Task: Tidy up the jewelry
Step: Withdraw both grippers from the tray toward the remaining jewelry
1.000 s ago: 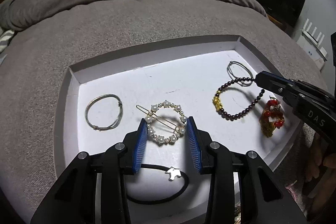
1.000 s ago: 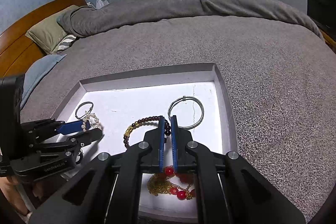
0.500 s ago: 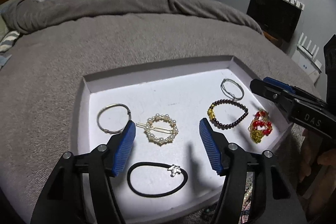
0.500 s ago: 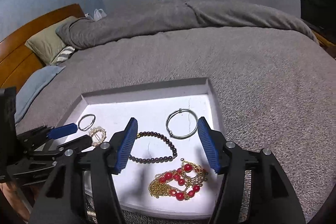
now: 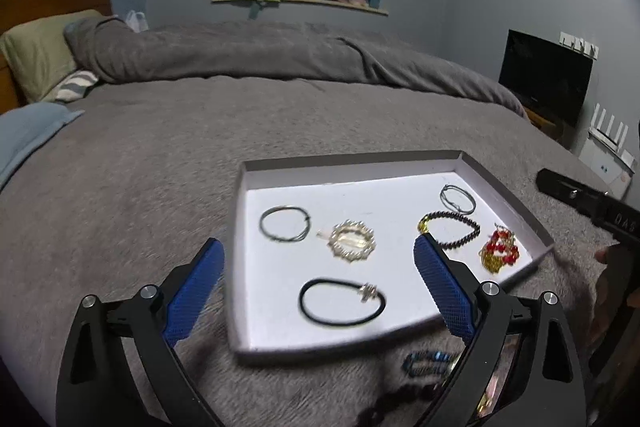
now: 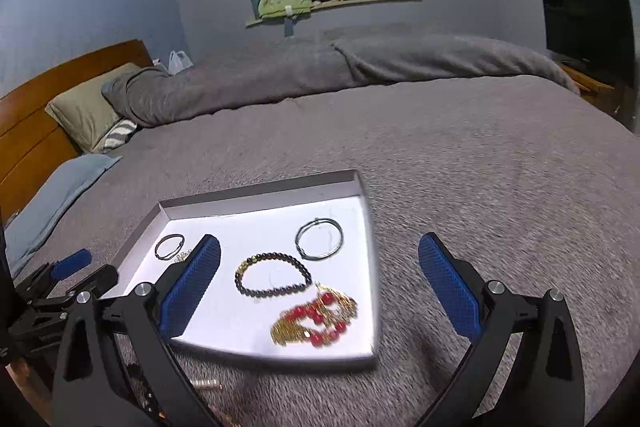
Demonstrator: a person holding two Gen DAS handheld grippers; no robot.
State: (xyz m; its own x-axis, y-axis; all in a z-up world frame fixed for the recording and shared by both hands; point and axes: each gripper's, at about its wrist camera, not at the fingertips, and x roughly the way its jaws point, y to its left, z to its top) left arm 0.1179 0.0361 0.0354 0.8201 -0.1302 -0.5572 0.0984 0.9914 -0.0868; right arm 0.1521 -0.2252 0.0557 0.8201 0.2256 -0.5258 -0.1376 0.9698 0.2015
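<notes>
Here the grey bed (image 5: 280,131) carries everything, and the white tray (image 5: 352,163) sitting on its blanket serves as the landmark. Inside the tray lie 6 pieces, all apart from one another except the 2 near its right wall, which sit very close. The black hair tie (image 5: 342,303) with a small metal charm lies nearest the tray's front wall. The pearl-ringed clip (image 5: 352,241) sits about mid-tray, and a thin wire bangle (image 5: 285,223) lies toward the tray's left wall. The dark bead bracelet (image 6: 273,275) lies right of centre, a second wire bangle (image 6: 319,239) sits behind it toward the tray's far right corner, and the red-and-gold piece (image 6: 314,319) rests by the front right corner.

The left gripper (image 5: 316,285) hangs over the tray's front left edge, its jaws opening wide with nothing pressed between them. The right gripper (image 6: 320,285) hovers over the tray's right side, jaws likewise opening and carrying nothing.

More jewelry lies on the blanket just in front of the tray, a blue beaded piece (image 5: 426,363) among it, so sorting looks unfinished.

Risks, as I judge them: the soft blanket may let the tray tip if a finger presses its rim; the fine gold chains could snag on a pad and drag out; the thin bangles may slip from a wide, flat pinch
</notes>
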